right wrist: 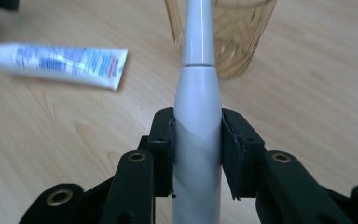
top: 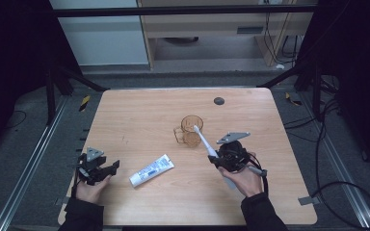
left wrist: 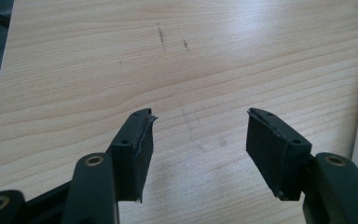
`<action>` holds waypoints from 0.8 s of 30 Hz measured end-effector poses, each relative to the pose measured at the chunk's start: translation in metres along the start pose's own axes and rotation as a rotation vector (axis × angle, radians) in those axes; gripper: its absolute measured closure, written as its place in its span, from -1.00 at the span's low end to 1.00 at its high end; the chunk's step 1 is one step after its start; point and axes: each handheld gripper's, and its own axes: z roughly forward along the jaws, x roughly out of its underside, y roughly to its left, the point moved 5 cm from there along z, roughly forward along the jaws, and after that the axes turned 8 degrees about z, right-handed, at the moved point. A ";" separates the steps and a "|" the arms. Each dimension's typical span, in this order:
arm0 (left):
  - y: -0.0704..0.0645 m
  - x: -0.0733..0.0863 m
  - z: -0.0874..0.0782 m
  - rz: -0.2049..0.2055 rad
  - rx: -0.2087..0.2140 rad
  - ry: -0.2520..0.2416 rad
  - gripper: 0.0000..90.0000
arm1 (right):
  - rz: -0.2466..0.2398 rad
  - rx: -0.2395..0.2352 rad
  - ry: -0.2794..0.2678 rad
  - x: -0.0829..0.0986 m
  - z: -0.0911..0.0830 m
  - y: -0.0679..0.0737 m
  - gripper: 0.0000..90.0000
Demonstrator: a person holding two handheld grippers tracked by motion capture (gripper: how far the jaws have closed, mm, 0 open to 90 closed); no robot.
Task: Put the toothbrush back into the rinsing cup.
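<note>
The wooden tabletop [top: 139, 115] stood on a grey floor, dark frame rails to either side. Near its front-left corner the left gripper [top: 107, 169] rested low, jaws wide apart with nothing between them. Just right of it lay a toothpaste tube [top: 151, 170], well back from the front edge. Near the centre stood an amber glass cup [top: 191, 123]. Toward the front-right, the right gripper [top: 215, 159] was clamped on a white electric toothbrush [top: 203, 139], its head at the cup's rim.

Judgement: the brush should be tipped steeper and lowered centrally, lest it topple the cup.

The right gripper view showed pads [right wrist: 164, 149] squarely on the handle; the high view showed the brush head's position against the rim.
</note>
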 end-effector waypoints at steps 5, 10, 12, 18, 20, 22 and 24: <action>0.000 0.000 0.000 -0.001 0.000 -0.002 -0.10 | 0.035 0.013 -0.160 -0.018 -0.012 -0.004 0.49; 0.000 0.000 0.000 -0.002 -0.001 -0.003 -0.10 | 0.073 0.023 -0.283 -0.028 -0.019 -0.008 0.49; 0.000 0.000 0.000 -0.002 -0.001 -0.003 -0.10 | 0.078 0.027 -0.297 -0.029 -0.020 -0.008 0.49; 0.001 0.000 0.000 -0.004 0.002 -0.003 -0.10 | 0.126 0.055 -0.423 -0.040 -0.023 -0.013 0.49; 0.001 0.000 0.000 -0.005 0.002 -0.003 -0.10 | 0.137 0.065 -0.462 -0.044 -0.024 -0.015 0.49; 0.001 0.000 0.000 -0.006 0.002 -0.004 -0.10 | 0.148 0.075 -0.499 -0.048 -0.025 -0.016 0.49; 0.001 0.000 0.000 -0.007 0.002 -0.005 -0.10 | 0.162 0.084 -0.543 -0.054 -0.026 -0.018 0.49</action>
